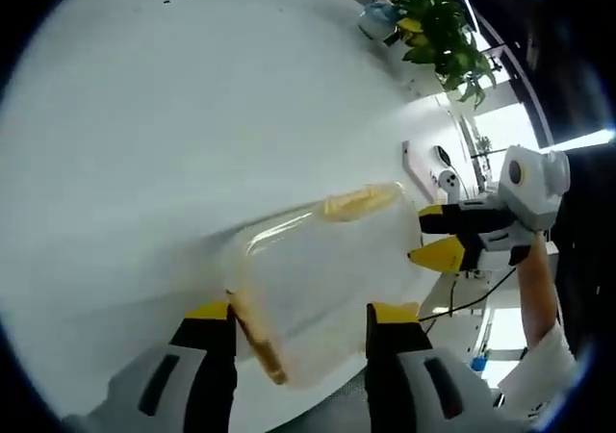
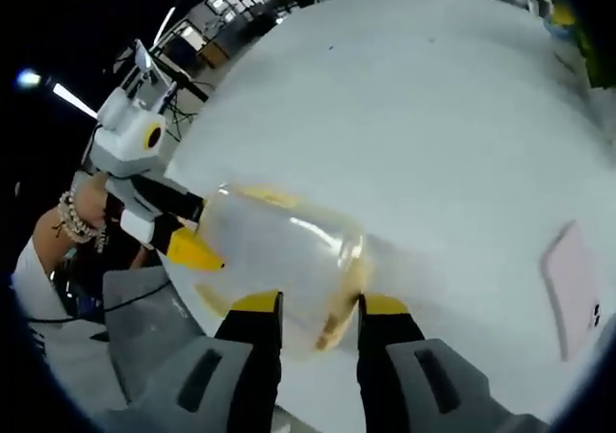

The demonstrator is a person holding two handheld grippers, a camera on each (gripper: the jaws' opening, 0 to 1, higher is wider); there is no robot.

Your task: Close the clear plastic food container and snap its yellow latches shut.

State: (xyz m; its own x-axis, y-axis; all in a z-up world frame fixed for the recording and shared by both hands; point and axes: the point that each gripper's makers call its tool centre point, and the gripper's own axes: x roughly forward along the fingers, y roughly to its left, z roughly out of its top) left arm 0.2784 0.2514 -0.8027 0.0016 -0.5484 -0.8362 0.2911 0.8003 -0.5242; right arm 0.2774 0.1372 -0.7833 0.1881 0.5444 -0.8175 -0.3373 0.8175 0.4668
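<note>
Two hand-held grippers meet at one clear plastic food container [image 1: 322,279] that sits on a wide white worktop [image 1: 183,115]. In the left gripper view, the left hand-held gripper [image 1: 300,319] has its black, yellow-tipped jaws spread to either side of the container's near end, one jaw beside a yellow latch [image 1: 258,335] on that end; whether the jaws press the walls cannot be told. A second yellow latch [image 1: 361,202] runs along the container's far edge. At the container's right end the right hand-held gripper [image 1: 433,238] comes in from the right, its two yellow-tipped jaws apart with the tips at the container wall, and a person's forearm [image 1: 539,293] in a white sleeve is behind it. In the right gripper view, the right hand-held gripper [image 2: 316,310] straddles the same container [image 2: 279,250], jaws spread on both sides of its near end, where a latch [image 2: 342,303] shows between them. The left hand-held gripper [image 2: 188,226] reaches the container's far left end, held by a hand wearing a beaded bracelet [image 2: 72,216]. A pink phone-like slab [image 2: 573,284] lies flat on the worktop well to the right. A leafy potted plant [image 1: 443,34] stands at the far edge of the worktop.
</note>
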